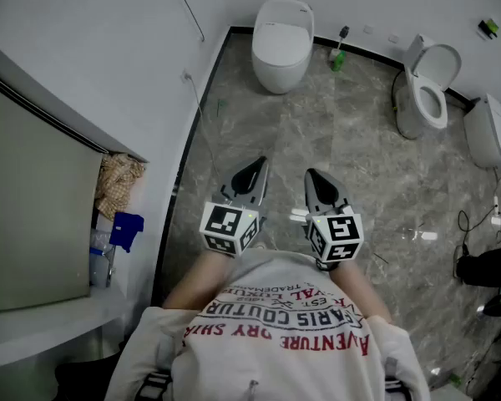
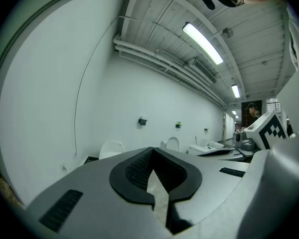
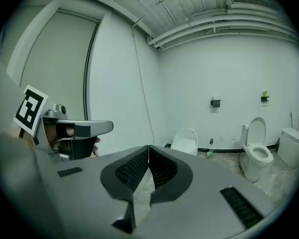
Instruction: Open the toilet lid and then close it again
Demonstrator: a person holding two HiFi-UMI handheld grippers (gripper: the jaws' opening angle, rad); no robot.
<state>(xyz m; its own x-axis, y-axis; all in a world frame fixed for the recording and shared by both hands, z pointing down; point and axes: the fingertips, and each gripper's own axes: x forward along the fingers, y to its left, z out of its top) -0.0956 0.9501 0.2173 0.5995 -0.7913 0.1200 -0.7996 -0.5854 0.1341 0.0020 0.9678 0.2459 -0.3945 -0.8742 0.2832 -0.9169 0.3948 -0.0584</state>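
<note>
Grey marble floor, white walls, looks like a toilet showroom. I'd say nothing has started yet. The closed toilet sits at the far wall, well ahead of both grippers. The left gripper and right gripper hover by the person's chest, fingers pressed together and empty. The next move is walking up and hooking a tip under the lid's front edge. A green brush stands just right of it, and a second toilet, lid up, is further right.
</note>
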